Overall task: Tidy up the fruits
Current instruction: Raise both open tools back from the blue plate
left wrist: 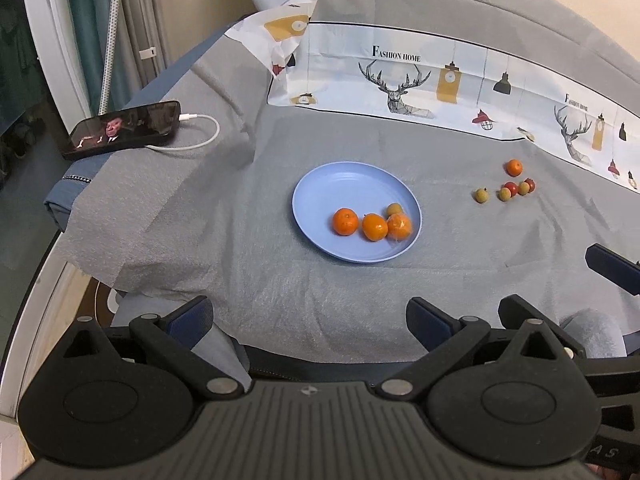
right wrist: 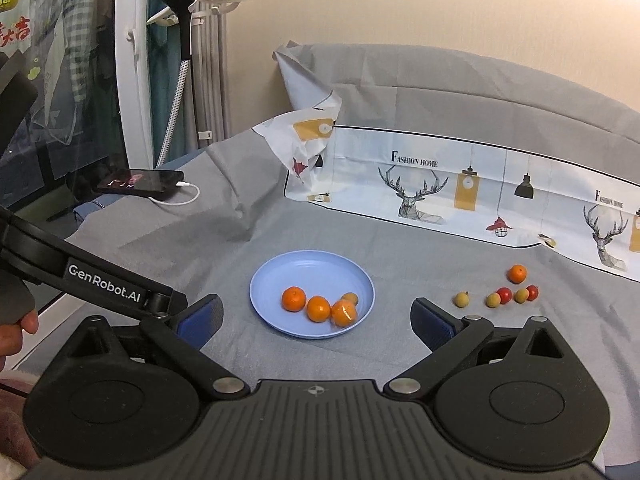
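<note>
A light blue plate (left wrist: 320, 188) (right wrist: 304, 268) rests on grey cloth and holds three oranges (left wrist: 374, 227) (right wrist: 318, 308) plus one small yellow-green fruit (left wrist: 394, 209) (right wrist: 350, 298). To its right on the cloth lie a lone orange (left wrist: 514, 167) (right wrist: 517, 273) and a cluster of small red and yellow-green fruits (left wrist: 511, 189) (right wrist: 505, 295). My left gripper (left wrist: 310, 322) is open and empty, well short of the plate. My right gripper (right wrist: 318, 326) is open too, empty, its fingers framing the plate's near edge from a distance.
A phone (left wrist: 122, 128) (right wrist: 138, 181) on a white charging cable lies at the cloth's left edge. A printed deer-pattern sheet (left wrist: 400, 80) (right wrist: 440, 188) lines the back. The left gripper's arm (right wrist: 100, 284) crosses the right view's lower left.
</note>
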### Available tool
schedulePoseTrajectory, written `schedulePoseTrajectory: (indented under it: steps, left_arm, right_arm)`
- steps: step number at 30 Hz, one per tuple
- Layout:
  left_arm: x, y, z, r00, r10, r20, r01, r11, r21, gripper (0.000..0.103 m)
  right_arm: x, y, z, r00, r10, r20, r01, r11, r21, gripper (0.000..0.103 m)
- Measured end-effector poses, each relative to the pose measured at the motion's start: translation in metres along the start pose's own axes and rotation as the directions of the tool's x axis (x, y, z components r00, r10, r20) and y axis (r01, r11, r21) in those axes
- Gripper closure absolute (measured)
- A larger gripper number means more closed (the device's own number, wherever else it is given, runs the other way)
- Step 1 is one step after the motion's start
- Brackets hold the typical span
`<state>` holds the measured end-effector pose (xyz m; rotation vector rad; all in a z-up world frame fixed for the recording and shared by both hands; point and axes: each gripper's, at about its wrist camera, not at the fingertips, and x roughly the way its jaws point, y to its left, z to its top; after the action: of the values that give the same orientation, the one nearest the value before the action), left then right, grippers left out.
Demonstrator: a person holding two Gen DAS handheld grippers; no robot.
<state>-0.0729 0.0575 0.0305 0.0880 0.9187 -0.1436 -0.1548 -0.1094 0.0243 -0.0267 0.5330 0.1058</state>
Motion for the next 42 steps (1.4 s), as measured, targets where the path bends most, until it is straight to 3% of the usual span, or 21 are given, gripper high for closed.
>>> schedulePoseTrajectory:
  steps: [42]
  left_arm:
    - [0.0036,0.0030,-0.0019,1.000,-0.007,-0.010,0.007,1.000,-0.002,0.000]
  right_arm:
    - [0.0012,0.0050,0.0003,1.000,0.006,-0.013,-0.006,1.000,-0.022,0.003]
